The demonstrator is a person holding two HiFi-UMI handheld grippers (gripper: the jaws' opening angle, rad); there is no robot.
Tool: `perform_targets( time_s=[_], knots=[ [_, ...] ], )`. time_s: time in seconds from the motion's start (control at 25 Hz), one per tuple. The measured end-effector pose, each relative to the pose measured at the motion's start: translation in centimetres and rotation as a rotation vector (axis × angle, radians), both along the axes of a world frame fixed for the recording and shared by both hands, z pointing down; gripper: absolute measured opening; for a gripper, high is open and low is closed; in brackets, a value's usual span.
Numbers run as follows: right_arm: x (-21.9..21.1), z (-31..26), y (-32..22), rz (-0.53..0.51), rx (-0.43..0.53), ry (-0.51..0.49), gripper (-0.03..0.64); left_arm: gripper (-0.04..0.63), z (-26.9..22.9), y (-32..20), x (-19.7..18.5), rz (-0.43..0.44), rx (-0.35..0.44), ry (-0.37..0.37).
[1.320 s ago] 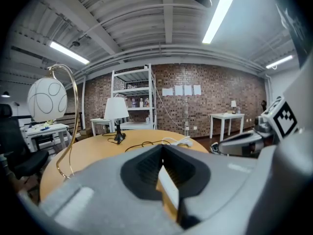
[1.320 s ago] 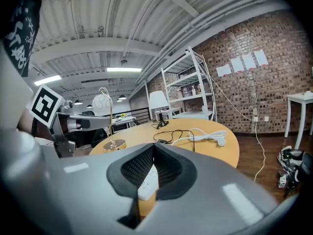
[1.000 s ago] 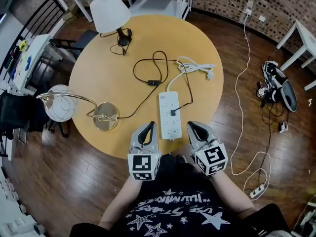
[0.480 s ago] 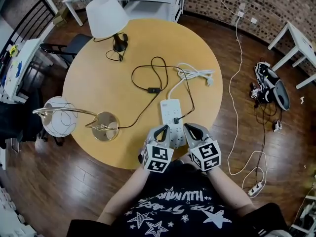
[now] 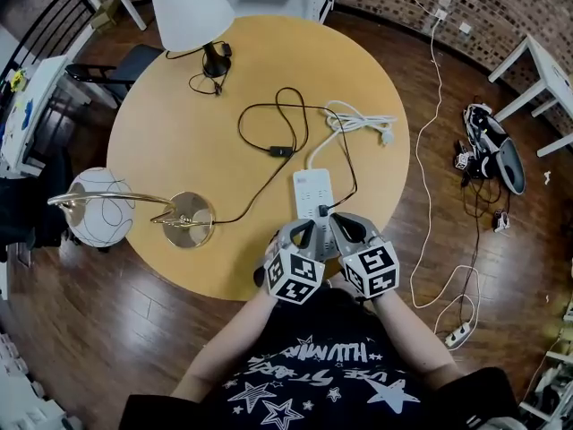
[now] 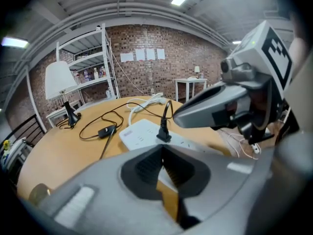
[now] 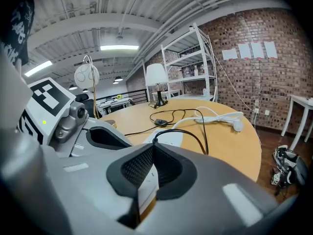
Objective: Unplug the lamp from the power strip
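Note:
The white power strip [image 5: 309, 189] lies on the round wooden table [image 5: 179, 133], near its front edge. A black plug [image 5: 320, 210] sits in the strip. Its black cord [image 5: 345, 155] loops past an inline switch [image 5: 280, 150] to the gold lamp's base [image 5: 188, 219]. My left gripper [image 5: 301, 230] and right gripper [image 5: 335, 225] hover side by side over the strip's near end, both shut and holding nothing. In the left gripper view the plug [image 6: 163, 133] stands just beyond my jaws [image 6: 162, 148], with the right gripper close on the right. The right gripper view shows my jaws [image 7: 153, 148] before the strip [image 7: 168, 136].
The gold lamp's globe [image 5: 97, 200] hangs over the table's left edge. A white-shaded lamp [image 5: 188, 9] stands at the back with its own cord coiled. The strip's white cable [image 5: 358, 119] lies bundled behind. On the floor at the right are cables and another strip [image 5: 457, 334].
Both grippers have moved forward from the table's front edge to the strip's near end, and the left one has closed in toward the right one.

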State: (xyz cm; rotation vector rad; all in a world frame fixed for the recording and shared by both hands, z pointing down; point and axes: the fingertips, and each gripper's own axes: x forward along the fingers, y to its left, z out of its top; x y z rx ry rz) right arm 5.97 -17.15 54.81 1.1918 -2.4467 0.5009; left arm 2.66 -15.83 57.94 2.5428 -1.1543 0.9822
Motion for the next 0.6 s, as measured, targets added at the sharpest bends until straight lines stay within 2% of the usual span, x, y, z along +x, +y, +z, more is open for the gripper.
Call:
perform_targets(
  time_s=[0.12,0.2,0.24,0.4,0.6],
  knots=[
    [-0.4,0.5,-0.2,-0.016,-0.018,0.007,0.012,0.003,0.4,0.2,0.0,0.009,-0.007,-0.009],
    [-0.8,0.8,-0.2,-0.025,-0.039,0.005,0.081,0.003,0.5,0.3,0.1,0.024,-0.008,-0.013],
    [-0.9,0.9,-0.3,-0.026,-0.046,0.002,0.091,0.003,0.5,0.4,0.2,0.038,-0.007,-0.019],
    [-1.1,1.2,-0.7,-0.011,-0.045,0.01,0.091,0.003,0.8,0.5,0.2,0.076,-0.001,-0.052],
    [-1.5,2.0,-1.7,-0.011,-0.052,0.046,0.092,0.003,1.0,0.3,0.4,0.09,-0.003,-0.054]
  ],
)
